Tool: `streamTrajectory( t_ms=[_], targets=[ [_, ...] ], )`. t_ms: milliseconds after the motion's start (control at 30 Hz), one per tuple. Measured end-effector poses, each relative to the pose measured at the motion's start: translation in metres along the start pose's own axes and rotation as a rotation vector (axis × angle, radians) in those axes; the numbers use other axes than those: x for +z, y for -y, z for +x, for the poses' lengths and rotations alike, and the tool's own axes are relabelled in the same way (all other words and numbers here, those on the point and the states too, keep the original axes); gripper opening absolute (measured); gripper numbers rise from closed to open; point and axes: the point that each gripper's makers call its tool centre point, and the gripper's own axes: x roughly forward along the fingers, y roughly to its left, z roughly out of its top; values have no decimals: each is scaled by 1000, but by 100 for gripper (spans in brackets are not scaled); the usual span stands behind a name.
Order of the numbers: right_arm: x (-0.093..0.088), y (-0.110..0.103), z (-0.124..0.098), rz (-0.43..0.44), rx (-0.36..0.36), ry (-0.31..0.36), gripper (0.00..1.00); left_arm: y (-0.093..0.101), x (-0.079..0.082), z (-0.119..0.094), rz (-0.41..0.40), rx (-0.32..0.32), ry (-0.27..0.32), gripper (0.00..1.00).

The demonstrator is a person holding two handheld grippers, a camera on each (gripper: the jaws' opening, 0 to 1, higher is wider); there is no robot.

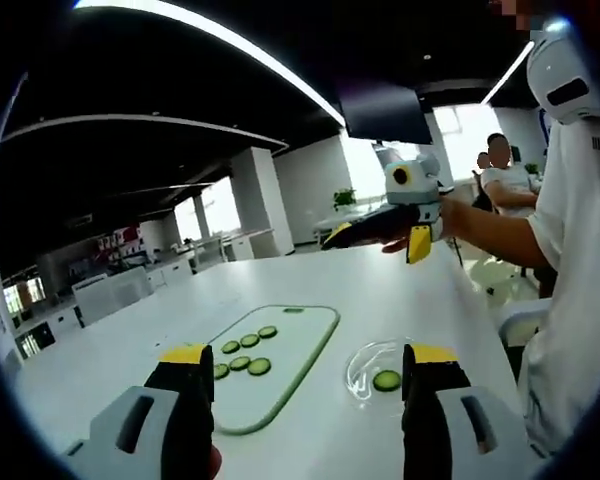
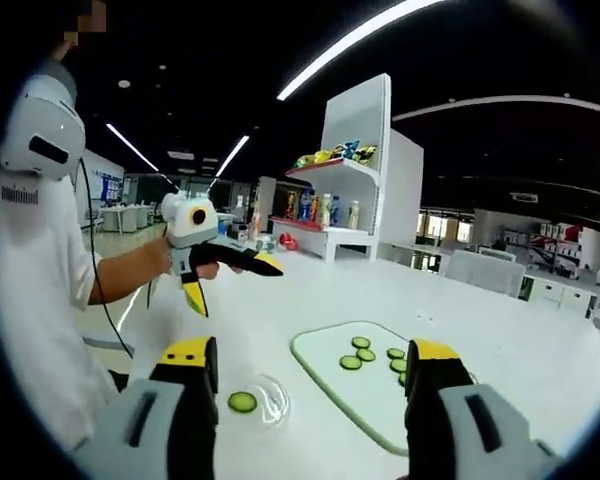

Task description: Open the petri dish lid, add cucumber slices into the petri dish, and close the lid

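Left gripper view: left gripper (image 1: 308, 375) wide, empty; petri dish (image 1: 378, 368) with one cucumber slice (image 1: 386, 380) by its right jaw. Right gripper (image 2: 311, 372) wide, empty, cutting board (image 2: 365, 385) between jaws.

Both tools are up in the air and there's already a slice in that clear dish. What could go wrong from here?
1. The petri dish is clear and faint against the white table, so a tool may misjudge its rim and knock it.
2. The cucumber slices lie close together on the cutting board; a grab could shove neighbours.
3. I can't make out the lid, so closing may stall.
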Motion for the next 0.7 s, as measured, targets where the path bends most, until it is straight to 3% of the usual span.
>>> streamTrajectory(
  t_ms=[200, 433, 700],
  targets=[
    [14, 22, -24, 30, -137, 82, 75, -13, 1, -20, -26, 64, 13, 77],
    [15, 33, -49, 51, -185, 119, 76, -22, -11, -40, -45, 123, 13, 77],
    [15, 49, -77, 41, -288, 130, 75, -47, -1, -66, -51, 261, 85, 74]
  ],
)
